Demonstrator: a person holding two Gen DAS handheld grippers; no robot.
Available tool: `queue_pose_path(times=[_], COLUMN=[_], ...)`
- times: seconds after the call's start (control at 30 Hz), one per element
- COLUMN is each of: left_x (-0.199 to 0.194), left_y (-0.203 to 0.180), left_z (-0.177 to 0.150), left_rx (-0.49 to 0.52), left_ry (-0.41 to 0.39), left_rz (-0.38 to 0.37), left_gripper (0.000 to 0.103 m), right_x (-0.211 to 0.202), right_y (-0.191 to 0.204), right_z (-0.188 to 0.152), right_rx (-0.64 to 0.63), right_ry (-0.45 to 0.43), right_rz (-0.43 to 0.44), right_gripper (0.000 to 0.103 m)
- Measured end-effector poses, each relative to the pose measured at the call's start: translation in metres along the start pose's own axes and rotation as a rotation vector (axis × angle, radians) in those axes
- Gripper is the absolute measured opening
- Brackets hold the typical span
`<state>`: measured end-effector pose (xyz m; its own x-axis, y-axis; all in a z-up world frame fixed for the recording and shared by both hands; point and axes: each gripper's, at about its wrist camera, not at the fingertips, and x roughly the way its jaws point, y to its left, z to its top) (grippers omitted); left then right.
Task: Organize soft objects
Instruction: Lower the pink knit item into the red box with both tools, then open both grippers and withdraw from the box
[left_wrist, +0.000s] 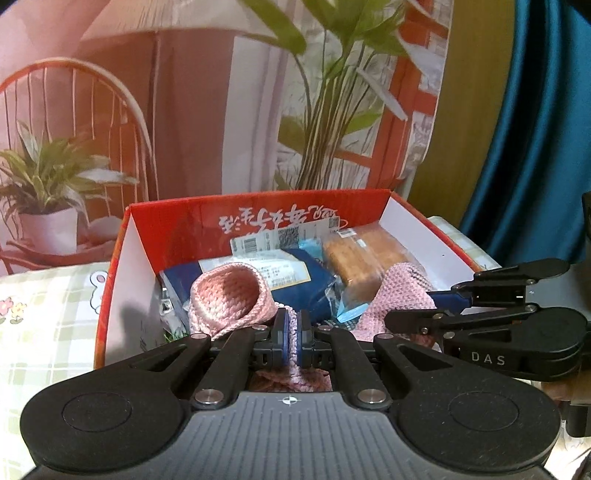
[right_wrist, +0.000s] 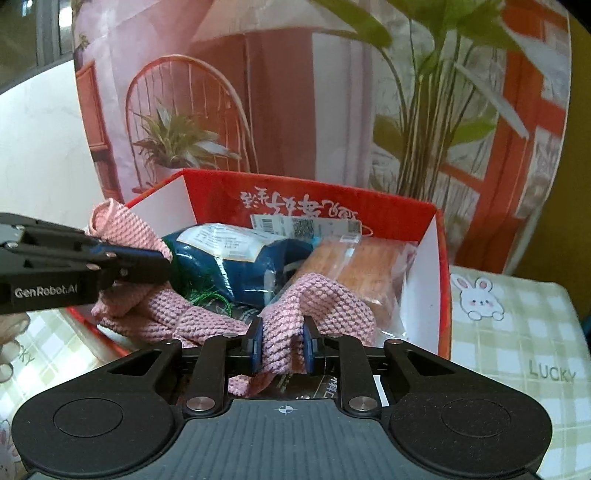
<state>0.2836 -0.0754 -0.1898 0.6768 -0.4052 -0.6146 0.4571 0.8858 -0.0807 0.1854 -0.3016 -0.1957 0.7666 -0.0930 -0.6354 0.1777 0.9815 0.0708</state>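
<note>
Both grippers clamp the same pink knitted cloth (right_wrist: 207, 314) over the open red box (right_wrist: 441, 280): the left gripper (left_wrist: 292, 339) pinches one bunched end tight, the right gripper (right_wrist: 283, 345) squeezes a thicker fold. The cloth sags between them onto a blue packet (right_wrist: 236, 258) and wrapped bread (right_wrist: 365, 266) inside the box (which stands on a checked worktop (right_wrist: 517, 332)).

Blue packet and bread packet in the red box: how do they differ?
The blue packet is opaque dark blue with a white printed label; the bread packet is clear wrap showing golden-brown bread. In the right wrist view the blue packet lies left, the bread packet right. Both lie in the red box, behind the pink knit.
</note>
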Motion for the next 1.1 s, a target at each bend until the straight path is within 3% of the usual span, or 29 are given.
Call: queue_pose_path(times=[0.4,1.1], left_x=[0.009,0.0], left_y=[0.01,0.011], left_z=[-0.002,-0.003], left_rx=[-0.031,-0.052], left_ry=[0.051,0.056], left_rz=[-0.026,-0.019], left_gripper=[0.005,0.006], right_x=[0.016,0.01], right_y=[-0.017,-0.013], right_z=[0.002,0.004], right_rx=[0.11,0.123], right_ry=[0.076,0.111], right_rz=[0.034,0.012], right_gripper=[0.02,0.023])
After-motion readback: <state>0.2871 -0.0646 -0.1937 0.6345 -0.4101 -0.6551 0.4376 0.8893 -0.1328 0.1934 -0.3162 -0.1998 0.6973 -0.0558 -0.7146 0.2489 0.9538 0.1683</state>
